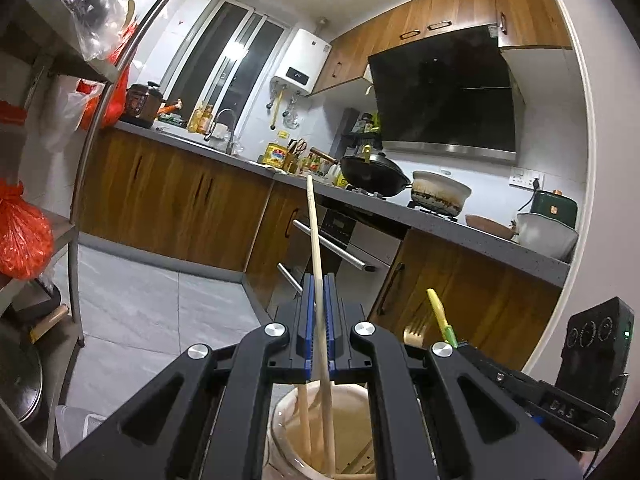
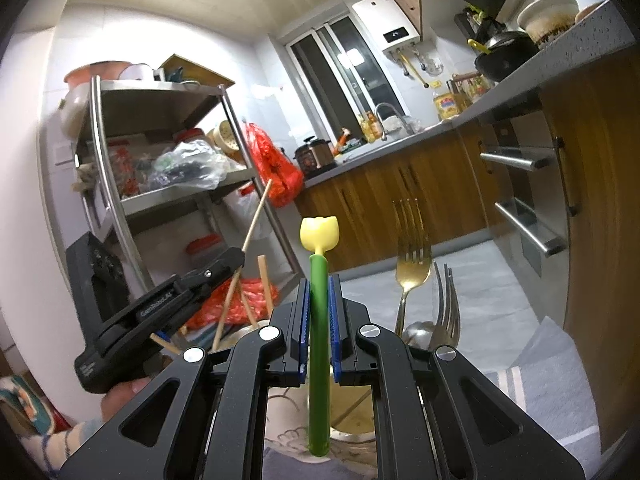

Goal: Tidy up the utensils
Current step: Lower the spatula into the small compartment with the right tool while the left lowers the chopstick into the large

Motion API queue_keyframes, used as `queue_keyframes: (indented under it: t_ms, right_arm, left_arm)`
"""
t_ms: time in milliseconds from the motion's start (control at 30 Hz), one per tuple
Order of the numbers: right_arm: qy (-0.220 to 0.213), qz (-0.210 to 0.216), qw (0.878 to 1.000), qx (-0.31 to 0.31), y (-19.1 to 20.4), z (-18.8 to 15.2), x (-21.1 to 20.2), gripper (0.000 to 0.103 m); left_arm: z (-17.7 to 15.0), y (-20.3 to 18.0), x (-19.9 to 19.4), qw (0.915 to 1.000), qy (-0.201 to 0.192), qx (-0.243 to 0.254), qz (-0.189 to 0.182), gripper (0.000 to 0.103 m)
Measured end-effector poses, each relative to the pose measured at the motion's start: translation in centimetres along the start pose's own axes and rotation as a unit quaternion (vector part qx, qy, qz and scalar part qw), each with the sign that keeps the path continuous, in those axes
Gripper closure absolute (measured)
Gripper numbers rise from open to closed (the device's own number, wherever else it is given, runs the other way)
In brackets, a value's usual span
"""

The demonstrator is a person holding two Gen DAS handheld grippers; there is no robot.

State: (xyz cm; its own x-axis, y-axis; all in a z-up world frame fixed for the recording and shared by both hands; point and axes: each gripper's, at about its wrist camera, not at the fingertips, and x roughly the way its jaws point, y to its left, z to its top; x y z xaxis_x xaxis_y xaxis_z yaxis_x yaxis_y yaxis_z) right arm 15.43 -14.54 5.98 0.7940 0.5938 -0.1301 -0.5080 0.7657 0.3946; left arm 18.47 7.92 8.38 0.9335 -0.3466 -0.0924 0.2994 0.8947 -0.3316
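My left gripper [image 1: 319,280] is shut on a long wooden chopstick [image 1: 316,248] whose lower end reaches into a cream holder cup [image 1: 288,432] with another chopstick in it. My right gripper [image 2: 319,280] is shut on a green utensil handle with a yellow tulip top [image 2: 319,300], held upright over a container [image 2: 352,428]. A gold fork [image 2: 412,264], silver forks [image 2: 446,304] and a spoon [image 2: 418,332] stand beside it. The left gripper [image 2: 236,260] shows in the right wrist view holding the chopstick [image 2: 256,216]. The green utensil [image 1: 438,312] and gold fork [image 1: 414,332] show in the left wrist view.
A metal shelf rack [image 2: 168,136] with bags stands on the left. Wooden kitchen cabinets [image 1: 172,196] with a grey counter [image 1: 440,220] carry a wok [image 1: 372,172], pots and bottles. An oven with bar handles [image 2: 524,216] is at the right. The floor has grey tiles [image 1: 152,304].
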Motion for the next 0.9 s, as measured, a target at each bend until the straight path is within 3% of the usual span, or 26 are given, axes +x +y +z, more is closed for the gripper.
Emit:
queue_keyframes:
  t_ms: [567, 900]
  right_arm:
    - [0.004, -0.035, 0.999, -0.03, 0.4, -0.1, 2.6, 0.093]
    - [-0.004, -0.074, 0.995, -0.067, 0.5, -1.2, 4.0, 0.093]
  left_arm:
    - [-0.6, 0.3, 0.7, 0.9998, -0.012, -0.008, -0.012, 0.099]
    - [-0.8, -0.4, 0.6, 0.9996, -0.014, 0.012, -0.019, 0.099]
